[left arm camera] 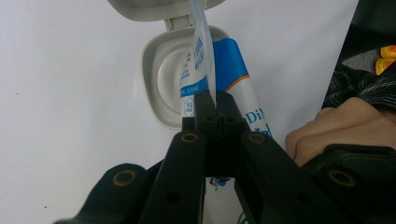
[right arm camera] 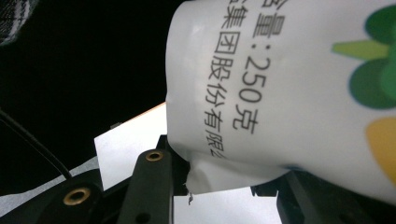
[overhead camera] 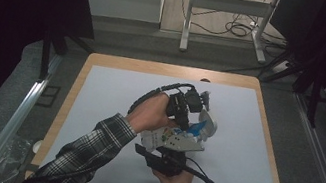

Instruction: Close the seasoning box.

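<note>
- Two grippers share one white pouch (overhead camera: 178, 137), held up over the surface (overhead camera: 107, 107).
- Left gripper (left arm camera: 215, 105): jaws clamped on the pouch's thin top edge, above an open, empty grey box (left arm camera: 163, 84) with a hinged lid.
- Right gripper (right arm camera: 224, 179): jaws pressed on the pouch's lower end.
- Step, as I judge it: tearing or tipping the pouch toward the box.
- Next: steady pull, mouth kept over the box.

A wooden table (overhead camera: 88, 65) carries a white mat (overhead camera: 114, 98) covering most of it.
</note>
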Demonstrator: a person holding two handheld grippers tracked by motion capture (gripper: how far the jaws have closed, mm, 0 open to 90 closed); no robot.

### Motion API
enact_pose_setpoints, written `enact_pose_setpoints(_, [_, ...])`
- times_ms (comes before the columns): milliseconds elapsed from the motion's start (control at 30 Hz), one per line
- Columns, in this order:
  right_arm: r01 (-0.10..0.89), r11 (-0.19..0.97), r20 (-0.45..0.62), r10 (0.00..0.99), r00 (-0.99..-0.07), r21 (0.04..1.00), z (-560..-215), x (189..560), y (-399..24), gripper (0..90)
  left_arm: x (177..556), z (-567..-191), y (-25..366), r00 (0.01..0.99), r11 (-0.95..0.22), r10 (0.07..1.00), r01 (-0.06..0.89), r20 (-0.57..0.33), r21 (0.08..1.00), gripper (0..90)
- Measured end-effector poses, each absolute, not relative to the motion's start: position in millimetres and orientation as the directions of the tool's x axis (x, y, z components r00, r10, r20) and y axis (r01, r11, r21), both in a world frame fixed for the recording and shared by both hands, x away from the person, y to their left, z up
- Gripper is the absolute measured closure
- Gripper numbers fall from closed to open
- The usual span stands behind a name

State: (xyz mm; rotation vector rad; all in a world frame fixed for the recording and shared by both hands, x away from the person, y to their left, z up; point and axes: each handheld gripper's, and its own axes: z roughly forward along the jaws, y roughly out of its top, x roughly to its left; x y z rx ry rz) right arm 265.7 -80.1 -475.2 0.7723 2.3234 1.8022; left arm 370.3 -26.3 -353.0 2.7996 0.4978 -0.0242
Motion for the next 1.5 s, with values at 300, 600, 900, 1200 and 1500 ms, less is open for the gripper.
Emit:
enact_pose_setpoints(300, [0.322,0.170,0.219,0.447,-0.868,0.931,-474.2,266.2,-80.4,66.4,370.8,-353.0,-26.4,0.941,-0.898,0.330,0.335,-0.067,0.285,90.0])
enact_pose_setpoints(600, [0.319,0.171,0.214,0.449,-0.867,0.932,-473.5,266.4,-80.6,66.4,370.9,-353.5,-26.7,0.941,-0.898,0.330,0.336,-0.069,0.285,90.0])
enact_pose_setpoints(900, [0.320,0.171,0.215,0.449,-0.867,0.932,-473.1,266.2,-80.5,66.4,370.9,-354.1,-26.7,0.941,-0.898,0.331,0.337,-0.072,0.283,90.0])
enact_pose_setpoints(1200, [0.317,0.170,0.212,0.450,-0.868,0.933,-472.4,266.2,-80.2,66.5,371.1,-353.9,-26.8,0.941,-0.898,0.330,0.337,-0.073,0.282,90.0])
enact_pose_setpoints(1500, [0.312,0.174,0.206,0.450,-0.869,0.934,-472.4,265.8,-80.2,66.5,371.3,-352.9,-26.4,0.941,-0.898,0.331,0.337,-0.071,0.283,90.0])
